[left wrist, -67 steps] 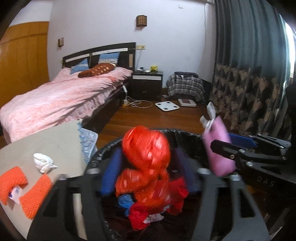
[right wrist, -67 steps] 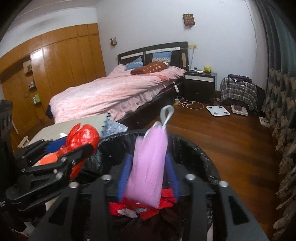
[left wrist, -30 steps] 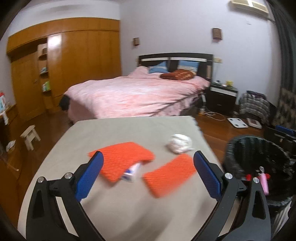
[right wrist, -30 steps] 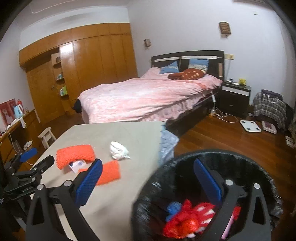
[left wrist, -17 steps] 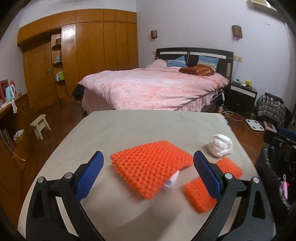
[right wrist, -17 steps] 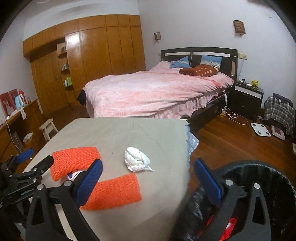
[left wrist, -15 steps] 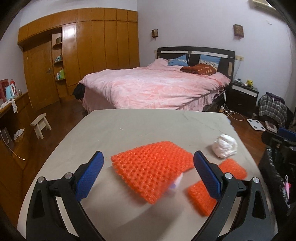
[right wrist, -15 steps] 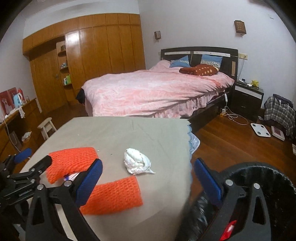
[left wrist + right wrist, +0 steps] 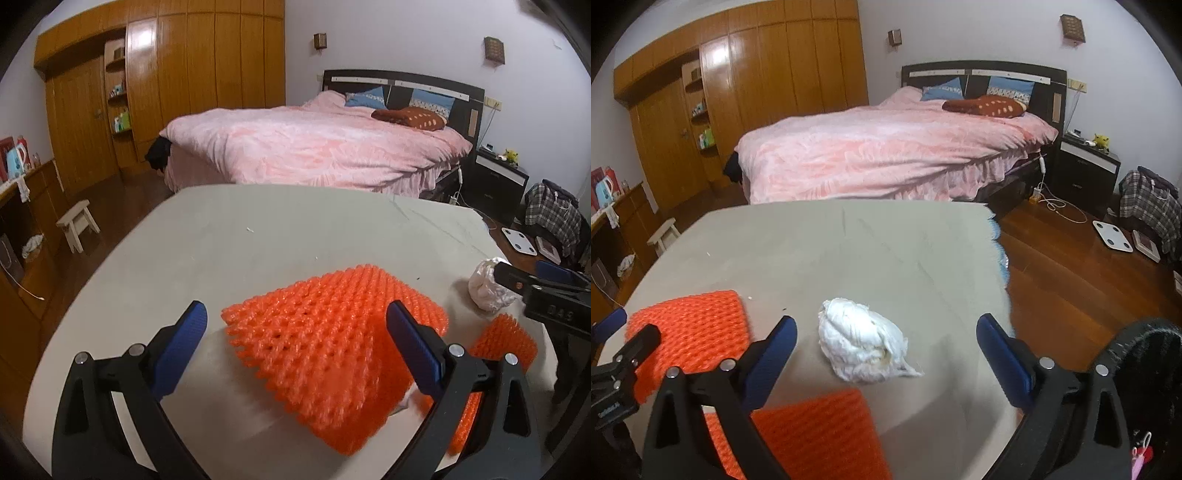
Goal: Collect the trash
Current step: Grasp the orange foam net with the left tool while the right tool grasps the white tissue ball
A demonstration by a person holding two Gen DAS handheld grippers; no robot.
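A large orange foam net (image 9: 332,328) lies on the beige table (image 9: 229,243), and my left gripper (image 9: 295,343) is open with its blue pads either side of it. A second orange net (image 9: 498,347) lies to the right, partly hidden. The crumpled white tissue (image 9: 860,343) sits between the blue pads of my open right gripper (image 9: 886,354). In the right wrist view the large net (image 9: 690,328) is at the left and the smaller net (image 9: 816,435) below the tissue. The black-lined trash bin (image 9: 1145,369) stands at the lower right, with red and pink trash inside.
A pink bed (image 9: 314,147) stands beyond the table. A wooden wardrobe (image 9: 166,85) lines the left wall, with a small stool (image 9: 77,225) on the floor. A nightstand (image 9: 1086,166), a white scale (image 9: 1112,236) and a plaid bag (image 9: 1148,203) are on the right.
Both grippers dropped their trash into the bin, opened, and swung left over the table. The left closed in on the large orange net, the right on the white tissue.
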